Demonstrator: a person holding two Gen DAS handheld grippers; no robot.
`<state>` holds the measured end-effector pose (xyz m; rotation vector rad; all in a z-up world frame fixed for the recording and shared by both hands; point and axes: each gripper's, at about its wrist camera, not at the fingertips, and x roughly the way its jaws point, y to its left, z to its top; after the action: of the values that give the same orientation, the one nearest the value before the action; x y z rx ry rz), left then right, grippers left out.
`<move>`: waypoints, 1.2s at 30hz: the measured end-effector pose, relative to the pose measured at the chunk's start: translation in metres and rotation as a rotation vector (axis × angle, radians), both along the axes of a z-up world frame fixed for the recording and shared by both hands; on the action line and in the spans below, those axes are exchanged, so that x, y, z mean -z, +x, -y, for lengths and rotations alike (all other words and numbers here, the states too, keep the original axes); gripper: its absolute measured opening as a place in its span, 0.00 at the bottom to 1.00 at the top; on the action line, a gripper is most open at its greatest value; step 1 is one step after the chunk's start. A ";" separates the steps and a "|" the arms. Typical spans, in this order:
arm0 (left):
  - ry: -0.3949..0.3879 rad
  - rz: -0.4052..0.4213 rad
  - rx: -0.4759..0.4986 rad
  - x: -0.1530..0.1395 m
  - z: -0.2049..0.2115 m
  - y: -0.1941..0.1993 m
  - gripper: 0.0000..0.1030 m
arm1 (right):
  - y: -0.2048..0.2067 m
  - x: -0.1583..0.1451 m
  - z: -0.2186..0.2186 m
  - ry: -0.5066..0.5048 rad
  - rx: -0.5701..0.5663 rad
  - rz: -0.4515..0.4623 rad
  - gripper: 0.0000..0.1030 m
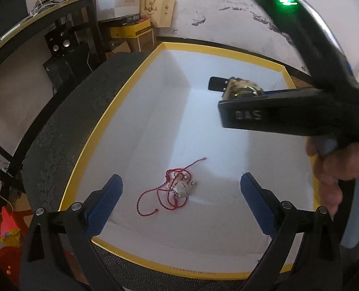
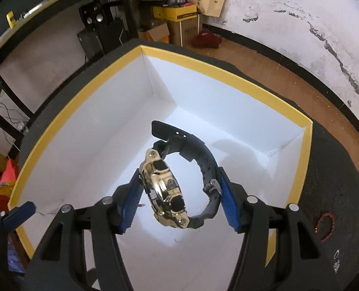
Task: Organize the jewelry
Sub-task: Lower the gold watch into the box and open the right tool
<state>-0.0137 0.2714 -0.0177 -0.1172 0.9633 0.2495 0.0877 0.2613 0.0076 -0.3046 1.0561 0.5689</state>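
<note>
A white box with a yellow rim (image 1: 92, 143) (image 2: 240, 80) sits on a dark table. A red cord necklace with a silver pendant (image 1: 177, 189) lies on the box floor. My left gripper (image 1: 182, 194) is open, its blue pads either side of the necklace and above it. My right gripper (image 2: 179, 194) is shut on a gold watch with a black strap (image 2: 166, 184) and holds it over the inside of the box. The watch also shows in the left wrist view (image 1: 242, 89), at the far right of the box. A red bead bracelet (image 2: 326, 226) lies on the table outside the box.
A small silver piece (image 2: 336, 254) lies on the table near the bracelet. Shelves, speakers (image 1: 60, 42) and cardboard boxes (image 2: 179, 21) stand beyond the table by a white wall. The left gripper's tip (image 2: 19, 214) shows at the box's left rim.
</note>
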 end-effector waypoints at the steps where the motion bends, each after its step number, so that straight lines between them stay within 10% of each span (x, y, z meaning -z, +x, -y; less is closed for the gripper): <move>1: 0.001 0.000 0.002 0.000 0.000 0.000 0.92 | 0.002 0.002 -0.001 -0.009 0.005 -0.006 0.57; 17: -0.024 0.009 -0.002 -0.004 0.000 0.001 0.92 | 0.006 0.012 -0.011 -0.047 0.005 -0.026 0.63; 19: -0.022 0.013 -0.002 -0.004 0.001 0.001 0.92 | 0.004 0.008 -0.010 -0.031 -0.010 -0.014 0.92; 26: -0.037 0.032 0.008 -0.011 0.006 -0.001 0.94 | -0.008 -0.029 0.004 0.028 0.004 0.104 0.94; 36: -0.059 0.148 0.077 -0.042 0.051 0.009 0.94 | -0.055 -0.105 0.164 0.129 0.268 0.327 0.94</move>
<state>-0.0050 0.2208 0.0242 -0.1498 0.8260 0.1396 0.0328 0.0973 0.1123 -0.1327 0.7252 0.3299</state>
